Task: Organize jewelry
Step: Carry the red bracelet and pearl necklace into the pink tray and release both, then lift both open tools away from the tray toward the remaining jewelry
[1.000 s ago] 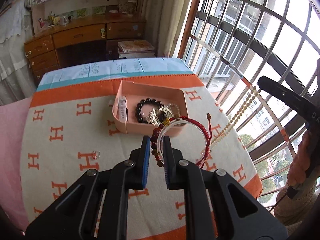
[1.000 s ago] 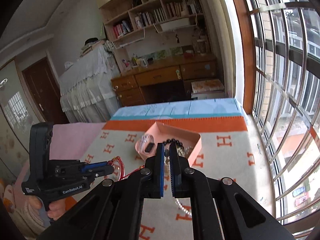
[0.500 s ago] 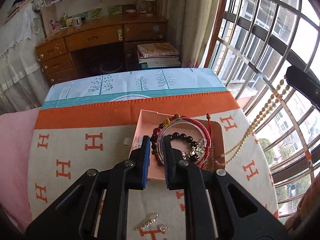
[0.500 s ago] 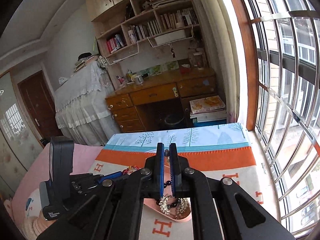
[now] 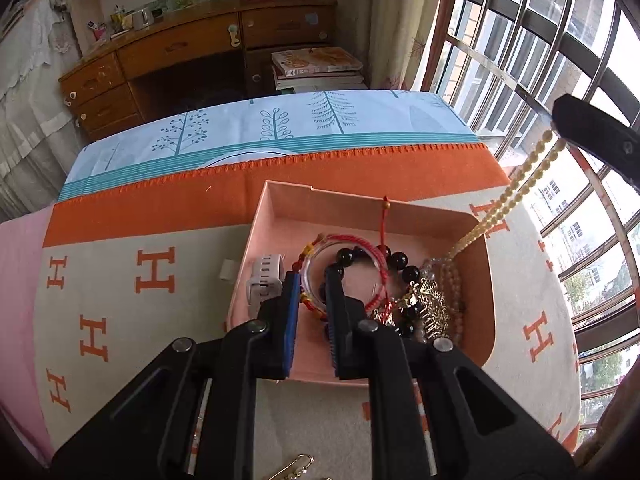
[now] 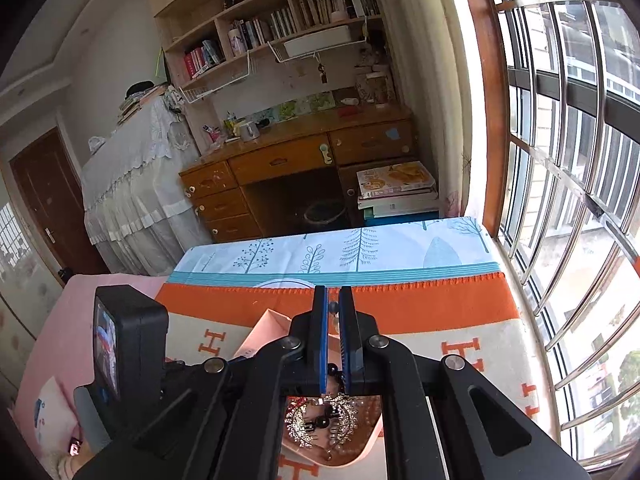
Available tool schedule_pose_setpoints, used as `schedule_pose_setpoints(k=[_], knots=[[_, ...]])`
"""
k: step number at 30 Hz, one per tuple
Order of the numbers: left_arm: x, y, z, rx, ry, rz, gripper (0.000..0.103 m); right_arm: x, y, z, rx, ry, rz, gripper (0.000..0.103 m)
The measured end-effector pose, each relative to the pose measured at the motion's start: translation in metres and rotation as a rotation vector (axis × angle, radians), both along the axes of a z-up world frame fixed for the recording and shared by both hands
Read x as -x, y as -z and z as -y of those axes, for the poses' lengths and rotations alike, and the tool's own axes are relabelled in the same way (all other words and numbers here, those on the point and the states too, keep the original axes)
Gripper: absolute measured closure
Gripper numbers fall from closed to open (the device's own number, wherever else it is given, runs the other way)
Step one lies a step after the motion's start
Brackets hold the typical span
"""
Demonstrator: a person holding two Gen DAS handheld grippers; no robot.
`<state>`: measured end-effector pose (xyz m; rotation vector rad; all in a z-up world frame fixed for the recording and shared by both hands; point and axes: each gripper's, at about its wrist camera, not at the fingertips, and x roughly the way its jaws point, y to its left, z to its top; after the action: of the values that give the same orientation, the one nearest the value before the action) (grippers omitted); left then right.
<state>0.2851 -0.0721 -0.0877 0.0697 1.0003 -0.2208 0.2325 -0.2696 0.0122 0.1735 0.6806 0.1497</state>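
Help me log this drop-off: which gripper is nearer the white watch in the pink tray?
Left. The left gripper sits in the pink tray right beside the white watch, while the right gripper is raised above the tray's far side, dangling a bead necklace.

A wooden desk [image 6: 296,160] with drawers stands against the far wall under a bookshelf [image 6: 280,20] full of books, a stack of magazines [image 6: 396,188] lies just beside it near the barred window [image 6: 568,160], and an orange-and-cream blanket [image 5: 120,280] with H letters covers the bed.
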Motion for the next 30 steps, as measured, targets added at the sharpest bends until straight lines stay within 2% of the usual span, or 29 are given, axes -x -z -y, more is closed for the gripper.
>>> schedule_pose_setpoints(k=[2, 4, 6, 8, 13, 21, 24, 26, 30], knots=[[0.002, 0.001, 0.001, 0.0, 0.005, -0.003, 0.09, -0.005, 0.011, -0.001, 0.012, -0.001, -0.027, 0.097], [0.005, 0.001, 0.001, 0.005, 0.004, -0.007, 0.079, -0.004, 0.021, -0.004, 0.026, -0.002, -0.04, 0.096], [0.012, -0.002, 0.0, 0.023, 0.004, 0.001, 0.055, 0.0, 0.029, -0.003, 0.022, -0.003, -0.043, 0.089], [0.022, -0.008, -0.004, 0.043, 0.002, 0.024, 0.049, 0.003, 0.036, -0.001, 0.007, -0.003, -0.042, 0.077], [0.046, -0.023, -0.012, 0.077, -0.007, 0.05, 0.049, 0.027, 0.049, -0.001, -0.015, -0.011, -0.041, 0.076], [0.092, -0.048, -0.036, 0.073, -0.058, 0.102, 0.049, 0.078, 0.057, -0.016, -0.02, -0.034, -0.03, 0.076], [0.109, -0.054, -0.05, 0.091, -0.09, 0.104, 0.049, 0.099, 0.054, -0.017, -0.033, -0.041, -0.025, 0.075], [0.12, -0.056, -0.059, 0.1, -0.11, 0.112, 0.049, 0.112, 0.052, -0.021, -0.038, -0.04, -0.018, 0.07], [0.142, -0.059, -0.072, 0.086, -0.149, 0.136, 0.049, 0.142, 0.042, -0.03, -0.018, -0.043, 0.013, 0.067]])
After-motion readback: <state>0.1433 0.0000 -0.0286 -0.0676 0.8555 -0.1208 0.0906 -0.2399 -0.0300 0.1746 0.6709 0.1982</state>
